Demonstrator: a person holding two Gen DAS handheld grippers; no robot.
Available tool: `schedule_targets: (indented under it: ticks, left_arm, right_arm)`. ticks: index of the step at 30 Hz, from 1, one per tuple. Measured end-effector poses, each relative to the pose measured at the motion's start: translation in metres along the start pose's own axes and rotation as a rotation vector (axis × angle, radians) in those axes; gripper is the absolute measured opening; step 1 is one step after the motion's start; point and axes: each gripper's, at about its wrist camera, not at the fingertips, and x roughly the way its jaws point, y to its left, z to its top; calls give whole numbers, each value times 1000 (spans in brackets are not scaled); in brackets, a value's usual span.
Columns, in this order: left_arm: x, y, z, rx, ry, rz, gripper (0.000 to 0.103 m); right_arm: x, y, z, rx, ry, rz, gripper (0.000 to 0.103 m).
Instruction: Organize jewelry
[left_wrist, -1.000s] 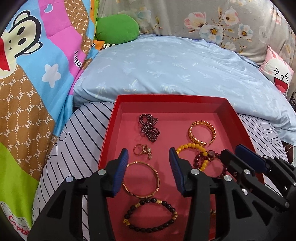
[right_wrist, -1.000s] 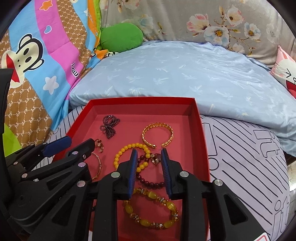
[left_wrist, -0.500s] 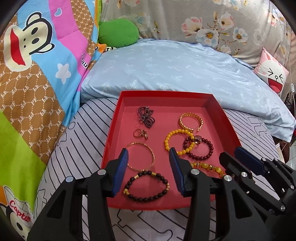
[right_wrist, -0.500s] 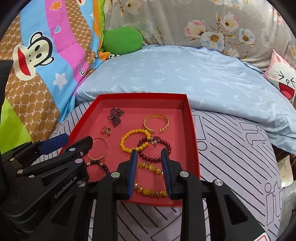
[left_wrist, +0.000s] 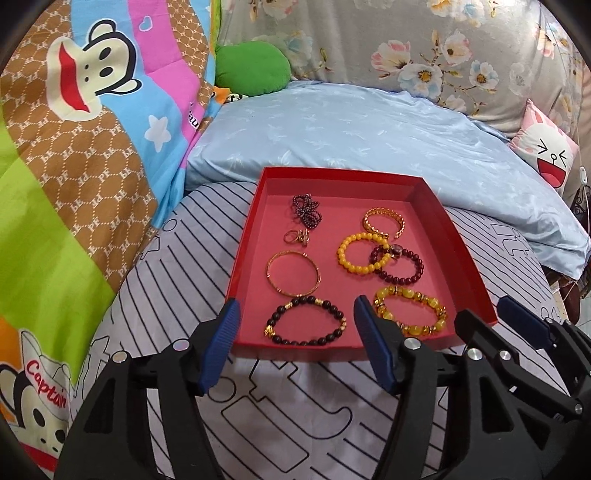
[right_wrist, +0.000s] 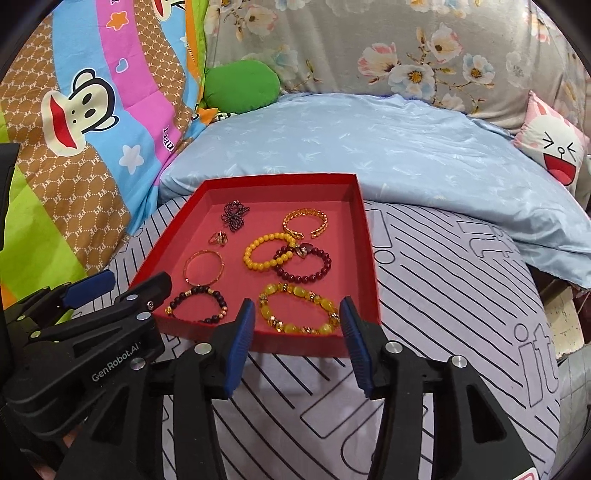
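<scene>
Backing both grippers off the red tray (left_wrist: 458, 236) now: compared with a second ago, when the fingers hung right over the jewelry, the tray sits further out in both wrist views and its near rim is fully visible ahead of the fingertips. Left gripper (left_wrist: 293, 345) jaws have just been opening and stand apart with nothing between them; same for the right gripper (right_wrist: 297, 341), jaws just widened, empty, only striped bedding and the tray's near wall show in the gap. Everything I can see is inside the tray: dark beaded bracelet (left_wrist: 306, 320) and chunky yellow bracelet (left_wrist: 410, 309) at the near edge, thin gold bangle (left_wrist: 293, 272) behind, yellow bead bracelet (left_wrist: 361, 253) overlapping the dark red bead bracelet (left_wrist: 398, 264), gold cuff (left_wrist: 384, 221), a small ring piece (left_wrist: 295, 236) and a dark bead cluster (left_wrist: 306, 214) at the back. No piece on the bedding. My read: sorting is done or nearly, and this is the release and retreat. Only loose end is the yellow/red overlap, if separation matters.
</scene>
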Motion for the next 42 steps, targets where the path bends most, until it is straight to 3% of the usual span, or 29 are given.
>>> schedule_targets:
  ticks: [7, 16, 25, 31, 42]
  left_arm:
    - [-12, 3, -17, 3, -5, 37, 74]
    - [-22, 5, -36, 2, -3, 54, 81]
    - [-26, 5, -49, 7, 3, 73, 83]
    - [-27, 7, -54, 3, 8, 72, 83]
    - [-25, 9, -58, -2, 12, 76, 84]
  right_arm:
    - [-20, -5, -16, 2, -28, -52, 69]
    - [-32, -8, -34, -3, -30, -81, 84]
    - [-27, -14, -49, 57, 33, -42, 86]
    - [-29, -16, -54, 79, 7, -46, 97]
    - [-31, -14, -53, 46, -22, -70, 97]
